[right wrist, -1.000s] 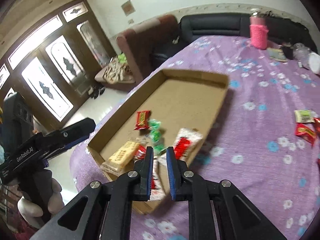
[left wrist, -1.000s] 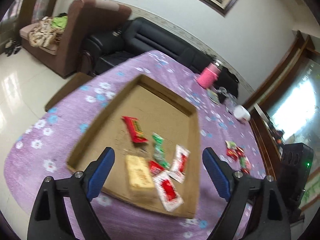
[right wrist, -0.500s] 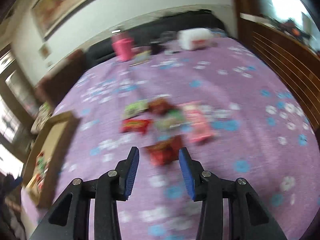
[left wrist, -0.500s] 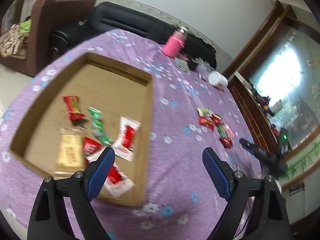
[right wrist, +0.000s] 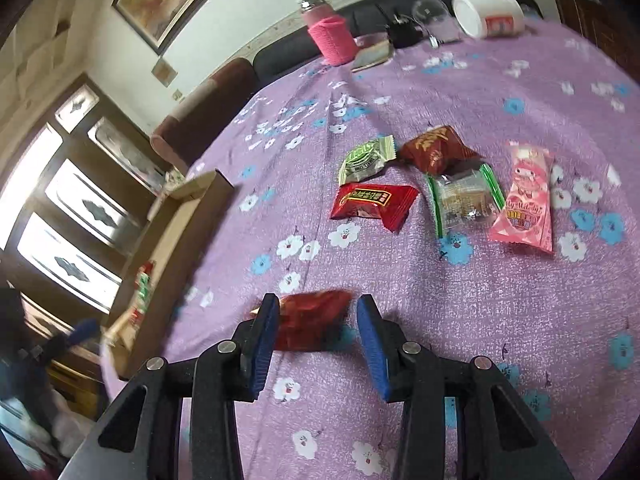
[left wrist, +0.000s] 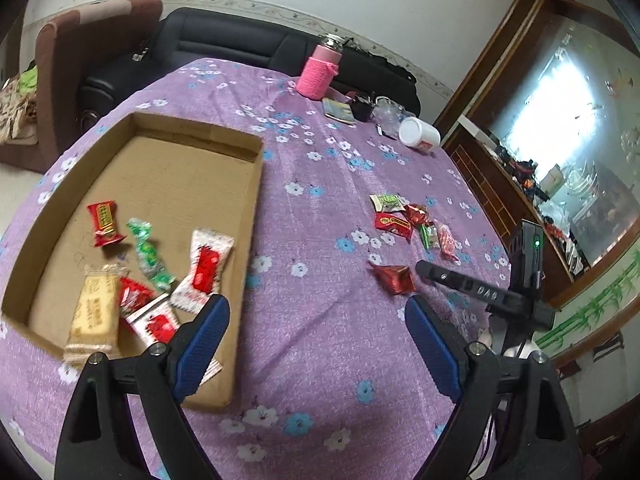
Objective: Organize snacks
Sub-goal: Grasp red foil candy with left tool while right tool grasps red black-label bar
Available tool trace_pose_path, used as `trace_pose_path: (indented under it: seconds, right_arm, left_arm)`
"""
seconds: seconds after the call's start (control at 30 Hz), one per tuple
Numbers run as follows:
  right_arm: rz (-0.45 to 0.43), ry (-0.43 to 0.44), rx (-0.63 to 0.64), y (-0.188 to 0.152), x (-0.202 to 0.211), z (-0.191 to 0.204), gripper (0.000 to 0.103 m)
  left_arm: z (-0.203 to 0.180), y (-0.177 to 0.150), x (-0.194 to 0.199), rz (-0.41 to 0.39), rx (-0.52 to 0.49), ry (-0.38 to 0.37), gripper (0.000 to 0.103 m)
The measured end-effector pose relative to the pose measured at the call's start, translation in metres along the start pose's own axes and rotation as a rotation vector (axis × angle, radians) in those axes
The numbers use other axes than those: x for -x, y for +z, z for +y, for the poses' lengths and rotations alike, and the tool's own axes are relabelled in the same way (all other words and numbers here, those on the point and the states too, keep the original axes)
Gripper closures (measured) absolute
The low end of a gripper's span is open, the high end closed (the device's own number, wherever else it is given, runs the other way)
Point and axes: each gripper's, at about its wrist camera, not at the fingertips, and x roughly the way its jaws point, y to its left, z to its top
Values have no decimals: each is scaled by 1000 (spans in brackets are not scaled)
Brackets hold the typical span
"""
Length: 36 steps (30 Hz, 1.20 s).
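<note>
A purple floral cloth (left wrist: 320, 208) is covering the table. A cardboard tray (left wrist: 248, 200) is holding several snacks. The left gripper (left wrist: 316, 340) is hovering spread wide, empty. The right gripper (right wrist: 316, 344), having just opened, is straddling a red candy (right wrist: 312, 320) without pinching it.

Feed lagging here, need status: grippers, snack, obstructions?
Left gripper open, empty. Right gripper jaws just opened, straddling red snack packet, not clamped. Cardboard tray part filled. Nothing blocking.

My right gripper (right wrist: 316, 340), its jaws just opened partway, straddles a dark red snack packet (right wrist: 312, 322) lying on the purple flowered tablecloth (right wrist: 460, 320).
</note>
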Motion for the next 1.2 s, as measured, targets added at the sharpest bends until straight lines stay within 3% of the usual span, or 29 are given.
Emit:
trace_pose_path:
  seconds: [0.13, 0.23, 0.3, 0.4, 0.5, 0.7, 0.73, 0.8, 1.03, 1.2]
  right_arm:
    - [-8, -49, 52, -2, -7, 14, 59]
    - [-90, -111, 29, 8, 10, 4, 59]
    - [-116, -102, -4, 23, 16, -4, 59]
    - [-66, -106, 33, 52, 5, -5, 59]
    - [15, -205, 152, 72, -27, 4, 59]
    - [121, -284, 307, 70, -71, 9, 53]
    - [102, -295, 318, 69, -70, 11, 54]
    - [102, -275, 278, 65, -64, 9, 70]
    - [54, -176, 110, 37, -30, 0, 71]
    - [-22, -163, 51, 20, -14, -12, 71]
  left_arm:
    - [-16, 11, -21, 35, -28, 8, 14]
    - [-28, 22, -38, 62, -42, -4, 14]
    - [-36, 24, -48, 71, -72, -8, 14]
    - [-54, 17, -68, 106, -133, -27, 14]
    - [-65, 8, -83, 150, -185, -51, 14]
    - [-71, 0, -88, 176, -270, -47, 14]
    - [-72, 2, -89, 176, -283, -45, 14]
    - [-75, 4, -91, 170, -311, -37, 14]
    - [-97, 10, -122, 158, -479, -26, 14]
    - [-111, 10, -155, 183, -592, -42, 15]
